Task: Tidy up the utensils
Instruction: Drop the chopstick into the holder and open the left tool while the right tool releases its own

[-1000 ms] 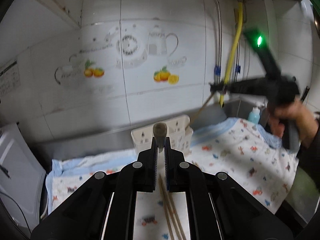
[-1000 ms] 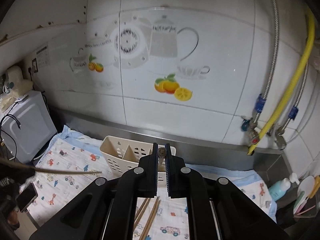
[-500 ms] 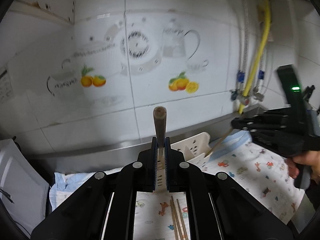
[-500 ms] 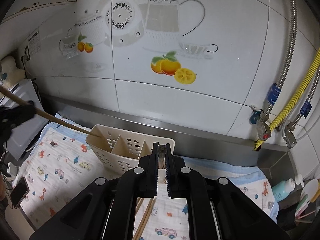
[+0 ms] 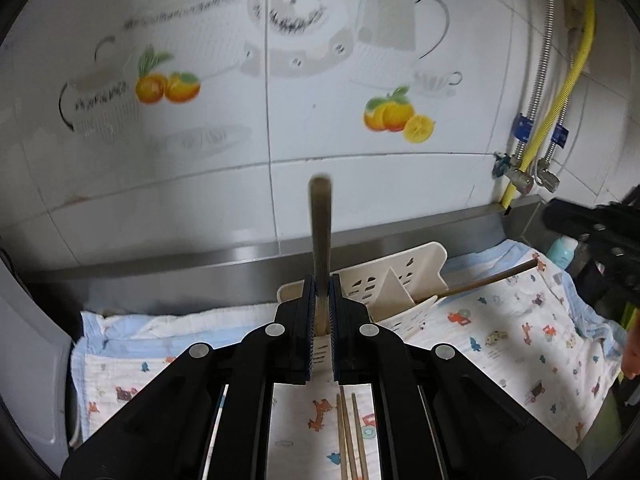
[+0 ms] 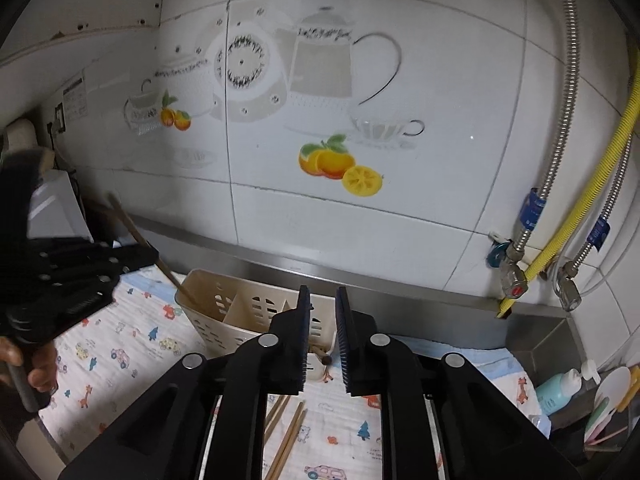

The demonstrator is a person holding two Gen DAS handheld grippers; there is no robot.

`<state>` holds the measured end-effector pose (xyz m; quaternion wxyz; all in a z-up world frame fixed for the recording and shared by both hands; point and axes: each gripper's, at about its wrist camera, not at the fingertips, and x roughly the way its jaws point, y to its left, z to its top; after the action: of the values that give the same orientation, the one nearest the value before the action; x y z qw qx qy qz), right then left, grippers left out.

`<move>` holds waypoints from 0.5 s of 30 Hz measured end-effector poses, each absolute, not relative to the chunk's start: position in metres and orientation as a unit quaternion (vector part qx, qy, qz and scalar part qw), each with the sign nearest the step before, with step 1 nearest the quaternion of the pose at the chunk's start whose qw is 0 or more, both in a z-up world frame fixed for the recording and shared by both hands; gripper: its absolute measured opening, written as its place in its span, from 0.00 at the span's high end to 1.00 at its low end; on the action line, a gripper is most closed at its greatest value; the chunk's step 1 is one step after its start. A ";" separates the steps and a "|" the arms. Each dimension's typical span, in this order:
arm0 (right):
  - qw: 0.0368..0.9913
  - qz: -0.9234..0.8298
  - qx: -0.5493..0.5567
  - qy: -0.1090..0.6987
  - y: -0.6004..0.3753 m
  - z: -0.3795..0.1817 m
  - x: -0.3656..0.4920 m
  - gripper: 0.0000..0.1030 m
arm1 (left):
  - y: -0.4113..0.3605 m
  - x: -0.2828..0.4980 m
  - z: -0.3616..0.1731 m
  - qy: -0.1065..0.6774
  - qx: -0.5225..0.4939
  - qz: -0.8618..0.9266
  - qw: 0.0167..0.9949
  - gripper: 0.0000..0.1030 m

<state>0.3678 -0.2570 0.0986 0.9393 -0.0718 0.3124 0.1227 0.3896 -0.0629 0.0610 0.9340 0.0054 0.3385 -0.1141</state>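
A brown chopstick (image 5: 320, 240) is clamped between the closed jaws of the left gripper (image 5: 320, 312), its upper end standing up in front of the tiled wall (image 5: 280, 184). In the right wrist view the same chopstick is seen slanting down from that gripper, with its lower tip inside the left end compartment of the cream caddy (image 6: 224, 312).

The jaws of the right gripper (image 6: 323, 336) have just been opening; a narrow gap is seen between the blue pads, and nothing is pressed by them. A second chopstick (image 5: 488, 280) is seen in the left wrist view, leaning out of the caddy (image 5: 400, 276) toward the right gripper, its free end apart from the jaws. Its end is seen low between the open jaws in the right wrist view.

The caddy is set on a printed cloth (image 6: 120, 352) against the steel ledge (image 6: 400, 288) under the wall. More chopsticks (image 6: 288, 428) are left lying on the cloth just in front of the caddy. A blue bottle (image 6: 556, 392) is seen at the far right, well apart from the caddy.
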 end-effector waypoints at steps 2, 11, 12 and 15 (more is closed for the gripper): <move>0.943 0.121 -0.062 0.305 -0.262 0.103 0.364 0.77 | -0.060 0.393 0.057 0.345 -0.002 -0.112 0.932 0.94; 0.950 0.132 -0.041 0.279 -0.274 0.103 0.319 0.68 | -0.056 0.392 0.056 0.346 -0.015 -0.111 0.932 0.92; 0.950 0.133 -0.040 0.279 -0.274 0.100 0.313 0.68 | -0.054 0.389 0.059 0.343 -0.016 -0.109 0.933 0.91; 0.949 0.134 -0.044 0.283 -0.275 0.082 0.286 0.68 | -0.047 0.376 0.067 0.332 -0.021 -0.106 0.937 0.91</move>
<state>0.2857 -0.2746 0.0818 0.9486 -0.0437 0.2834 0.1339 0.3764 -0.0467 0.0667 0.9369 -0.0213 0.3325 -0.1063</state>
